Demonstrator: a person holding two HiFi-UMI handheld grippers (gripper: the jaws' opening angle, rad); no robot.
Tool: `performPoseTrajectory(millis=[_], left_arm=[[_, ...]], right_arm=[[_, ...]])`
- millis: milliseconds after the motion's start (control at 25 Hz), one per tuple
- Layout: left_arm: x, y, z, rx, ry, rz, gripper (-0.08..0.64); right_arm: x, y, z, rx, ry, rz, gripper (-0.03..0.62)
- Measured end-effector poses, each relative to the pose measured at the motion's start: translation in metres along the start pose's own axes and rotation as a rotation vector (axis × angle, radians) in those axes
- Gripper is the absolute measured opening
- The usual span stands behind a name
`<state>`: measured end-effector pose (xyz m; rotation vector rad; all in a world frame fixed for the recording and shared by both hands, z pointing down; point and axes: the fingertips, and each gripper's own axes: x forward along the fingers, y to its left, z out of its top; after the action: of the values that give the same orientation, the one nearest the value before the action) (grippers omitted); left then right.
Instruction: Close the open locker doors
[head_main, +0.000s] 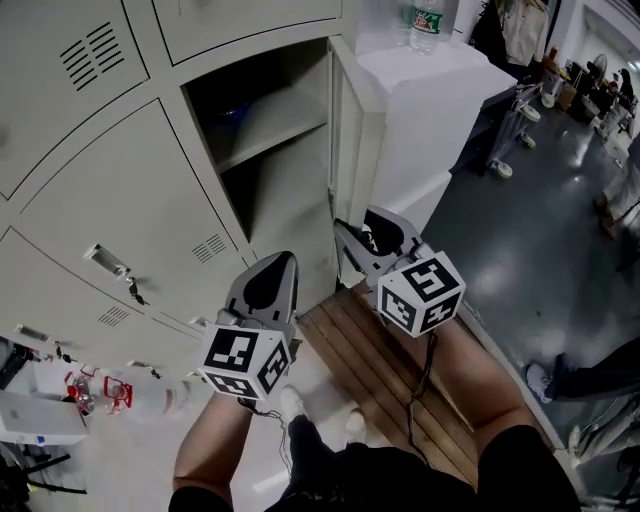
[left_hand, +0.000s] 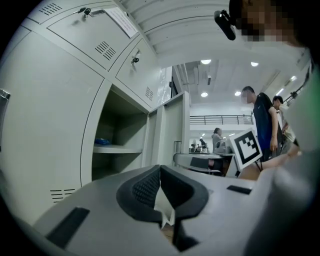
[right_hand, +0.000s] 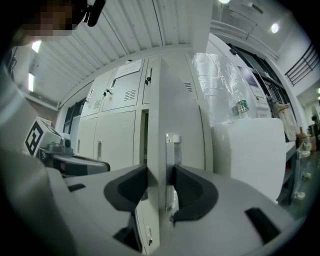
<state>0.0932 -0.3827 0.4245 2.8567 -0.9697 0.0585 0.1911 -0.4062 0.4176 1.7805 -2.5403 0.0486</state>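
The pale grey sheet-metal locker door (right_hand: 186, 112), louvred near its top, stands wide open. The right gripper (right_hand: 160, 172) has its jaws clamped on the door's free edge beside the metal handle (right_hand: 172, 147). The left gripper (left_hand: 160, 172) has its jaws closed on nothing. The green label on the bottle (head_main: 427, 20) is unreadable.

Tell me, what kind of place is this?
Probably a locker area in a big workshop or hall: rows of grey metal lockers, one open door, and people standing around farther back.
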Motion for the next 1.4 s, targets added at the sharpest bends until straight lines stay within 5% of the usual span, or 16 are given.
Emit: performPoseTrajectory(millis=[720,1400], left_arm=[[-0.057,0.086,0.007,-0.002,0.010,0.131,0.005],[-0.064,0.157,0.003,-0.002,0.045,0.174,0.005]], right_arm=[[0.096,0.072,0.006,0.005,0.002,0.093,0.144],[0.185,0.085,0.009,0.036,-0.011,0.111,0.127]])
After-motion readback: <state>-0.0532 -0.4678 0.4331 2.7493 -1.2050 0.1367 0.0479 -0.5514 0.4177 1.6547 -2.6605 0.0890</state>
